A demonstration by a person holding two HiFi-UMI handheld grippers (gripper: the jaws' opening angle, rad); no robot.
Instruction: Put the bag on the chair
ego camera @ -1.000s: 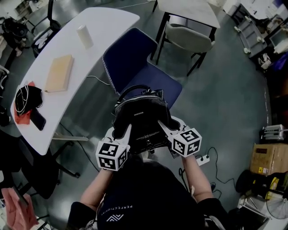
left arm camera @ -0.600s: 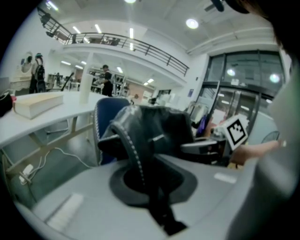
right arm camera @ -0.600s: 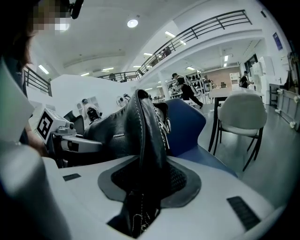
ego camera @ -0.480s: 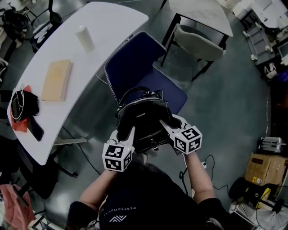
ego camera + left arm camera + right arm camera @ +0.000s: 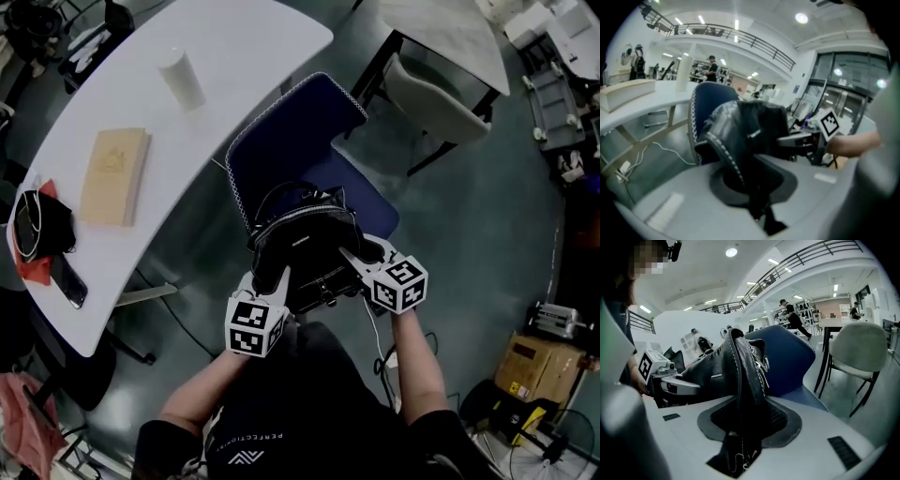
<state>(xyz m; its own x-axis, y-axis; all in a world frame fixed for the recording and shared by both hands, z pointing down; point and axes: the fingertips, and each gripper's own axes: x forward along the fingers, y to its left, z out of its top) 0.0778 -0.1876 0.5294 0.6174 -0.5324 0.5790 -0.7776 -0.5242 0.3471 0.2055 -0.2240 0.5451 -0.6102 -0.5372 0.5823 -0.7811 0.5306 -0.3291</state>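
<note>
Carry step: bag (image 5: 302,239) over chair (image 5: 292,131), L gripper (image 5: 274,279) clamped on it, R gripper (image 5: 352,255) jaws just widening but pinching it; next: lower, release.

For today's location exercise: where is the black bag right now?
In the head view the black bag is at centre frame, over the front of the seat of the blue chair, right of the white table.
</note>
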